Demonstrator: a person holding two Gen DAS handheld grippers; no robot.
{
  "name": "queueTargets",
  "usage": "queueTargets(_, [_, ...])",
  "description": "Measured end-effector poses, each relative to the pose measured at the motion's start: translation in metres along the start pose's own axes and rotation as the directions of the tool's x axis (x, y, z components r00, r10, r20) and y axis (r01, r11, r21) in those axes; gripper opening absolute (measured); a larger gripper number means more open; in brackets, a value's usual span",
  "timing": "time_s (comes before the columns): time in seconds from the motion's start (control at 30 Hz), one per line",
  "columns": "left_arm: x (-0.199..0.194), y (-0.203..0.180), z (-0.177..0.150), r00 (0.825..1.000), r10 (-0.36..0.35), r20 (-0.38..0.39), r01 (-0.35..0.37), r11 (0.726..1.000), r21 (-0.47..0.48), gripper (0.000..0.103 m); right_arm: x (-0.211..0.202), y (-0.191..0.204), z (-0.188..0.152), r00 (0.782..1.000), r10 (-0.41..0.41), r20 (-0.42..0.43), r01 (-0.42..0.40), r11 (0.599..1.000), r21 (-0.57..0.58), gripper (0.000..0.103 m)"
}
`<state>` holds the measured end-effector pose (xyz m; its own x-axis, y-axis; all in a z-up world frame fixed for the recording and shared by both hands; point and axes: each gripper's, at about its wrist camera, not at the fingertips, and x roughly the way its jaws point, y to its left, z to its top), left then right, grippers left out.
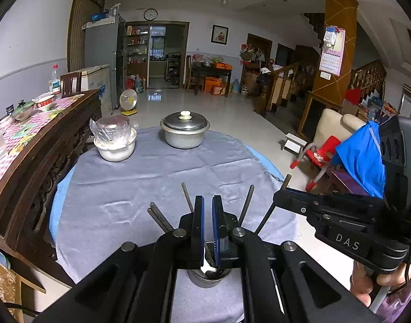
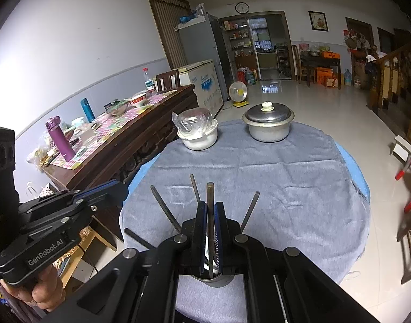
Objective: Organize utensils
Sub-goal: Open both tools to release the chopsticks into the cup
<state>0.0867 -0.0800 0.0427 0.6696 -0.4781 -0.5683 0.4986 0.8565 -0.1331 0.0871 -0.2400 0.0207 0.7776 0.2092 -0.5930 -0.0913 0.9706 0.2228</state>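
Right gripper (image 2: pixel 211 210) clamps a slim dark chopstick (image 2: pixel 210 196) (round-tipped); left gripper (image 1: pixel 208 207) nearly closed, empty, above steel cup (image 1: pixel 205 280).

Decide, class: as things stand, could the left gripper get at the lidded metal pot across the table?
Probably yes. Bare grey cloth lies between the left gripper and the lidded pot, but the gripper is shut over the utensil cup and must lift clear first.

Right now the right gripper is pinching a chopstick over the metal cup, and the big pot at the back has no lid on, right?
Not quite. The pot has its lid on, shown in the right wrist view. The right gripper does pinch a chopstick over the cup.
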Motion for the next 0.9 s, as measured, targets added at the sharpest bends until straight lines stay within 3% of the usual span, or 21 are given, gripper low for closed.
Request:
queueTargets(0.47, [0.008,0.007,-0.009,0.998,0.053,-0.027,-0.053,0.999,-0.002,0.006,0.022,0.0,-0.009,0.998,-0.003,-0.058,0.004,1.0,0.014,0.006])
queueTargets(0.9, [0.019,0.021,-0.029,0.973,0.225,-0.051,-0.224,0.974,0.026,0.007,0.044,0.007,-0.019,0.994,0.002,-0.108,-0.001,1.0,0.01,0.007])
